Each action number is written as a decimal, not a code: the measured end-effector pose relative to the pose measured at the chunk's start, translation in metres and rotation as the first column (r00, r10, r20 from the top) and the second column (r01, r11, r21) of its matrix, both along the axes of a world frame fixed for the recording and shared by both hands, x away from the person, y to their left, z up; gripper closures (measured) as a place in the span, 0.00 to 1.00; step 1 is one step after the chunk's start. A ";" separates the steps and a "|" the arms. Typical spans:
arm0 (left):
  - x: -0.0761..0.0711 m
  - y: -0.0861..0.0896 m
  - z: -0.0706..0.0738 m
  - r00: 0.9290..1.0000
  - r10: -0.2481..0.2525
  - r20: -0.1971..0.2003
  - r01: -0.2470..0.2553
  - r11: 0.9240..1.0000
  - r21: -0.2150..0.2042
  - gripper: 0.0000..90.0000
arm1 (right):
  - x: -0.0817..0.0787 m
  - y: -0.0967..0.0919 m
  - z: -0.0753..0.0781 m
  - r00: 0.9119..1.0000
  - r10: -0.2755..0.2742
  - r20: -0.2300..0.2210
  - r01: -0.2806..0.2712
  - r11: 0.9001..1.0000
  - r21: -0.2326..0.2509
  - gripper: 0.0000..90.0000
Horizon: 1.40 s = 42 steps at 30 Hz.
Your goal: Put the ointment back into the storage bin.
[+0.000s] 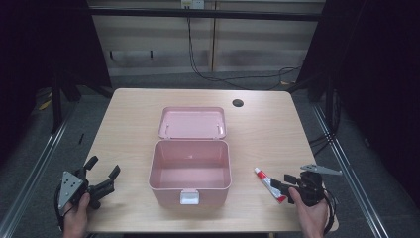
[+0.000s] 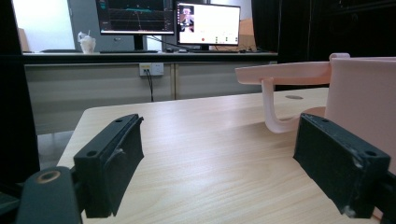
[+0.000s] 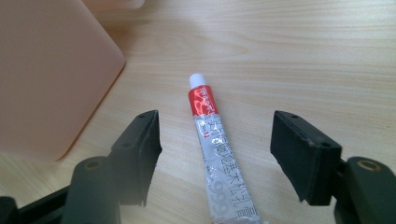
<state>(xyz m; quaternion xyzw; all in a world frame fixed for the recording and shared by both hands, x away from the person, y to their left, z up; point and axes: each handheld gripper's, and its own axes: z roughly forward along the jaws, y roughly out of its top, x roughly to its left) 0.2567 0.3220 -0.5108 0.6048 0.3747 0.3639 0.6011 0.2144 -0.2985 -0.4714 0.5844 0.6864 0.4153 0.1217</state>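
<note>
A small tube with a white cap and red band lies flat on the desk, at about 4 o'clock from the open pink box in the high view. The right gripper sits low over it with its jaws wide apart, one on each side of the tube's body, neither pad touching it; the capped end points away from the gripper toward 11 o'clock in the right gripper view, and the box's rounded corner stands just beside the cap's left. The left gripper rests near the desk's 8 o'clock corner, jaws apart and empty, well apart from the box.
</note>
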 end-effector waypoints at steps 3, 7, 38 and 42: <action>0.000 0.000 0.000 1.000 0.000 0.000 0.000 1.000 0.000 0.17 | 0.000 0.003 -0.001 1.000 0.012 0.006 -0.011 0.998 -0.065 0.43; 0.000 0.000 0.000 1.000 0.000 0.000 0.000 1.000 0.000 0.17 | -0.001 0.007 0.002 0.997 0.044 0.060 -0.033 0.985 -0.168 0.48; 0.000 0.000 0.000 1.000 0.000 0.000 0.000 1.000 0.000 0.17 | 0.049 0.027 0.050 0.918 0.279 -0.281 -0.330 0.932 -0.152 0.54; 0.000 0.000 0.000 1.000 0.000 0.000 0.000 1.000 -0.001 0.17 | 0.059 0.032 0.050 0.906 0.290 -0.309 -0.355 0.917 -0.180 0.57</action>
